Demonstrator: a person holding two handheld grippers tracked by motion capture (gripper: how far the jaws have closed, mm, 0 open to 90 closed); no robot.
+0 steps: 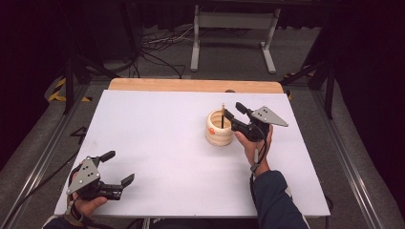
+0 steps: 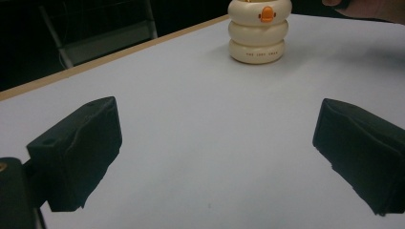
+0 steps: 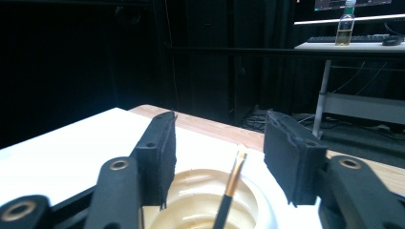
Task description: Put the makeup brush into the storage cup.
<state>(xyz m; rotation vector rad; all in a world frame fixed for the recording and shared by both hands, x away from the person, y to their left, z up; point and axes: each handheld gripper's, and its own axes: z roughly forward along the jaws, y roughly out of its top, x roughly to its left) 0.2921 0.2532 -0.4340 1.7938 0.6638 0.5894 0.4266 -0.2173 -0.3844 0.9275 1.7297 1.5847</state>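
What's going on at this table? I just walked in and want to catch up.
A person works with two hand-held grippers at a white table. The right gripper hovers at the cream ringed holder, where a brush stands upright; its fingers stand apart on either side of the brush, not touching it. The left gripper rests open near the table's front left corner, holding nothing.

I see the brush (image 1: pixel 222 116) standing in the cup (image 1: pixel 218 133) on the table (image 1: pixel 167 138). My right gripper (image 1: pixel 233 113) is just above the cup. My left gripper (image 1: pixel 118 167) sits at the near left corner.
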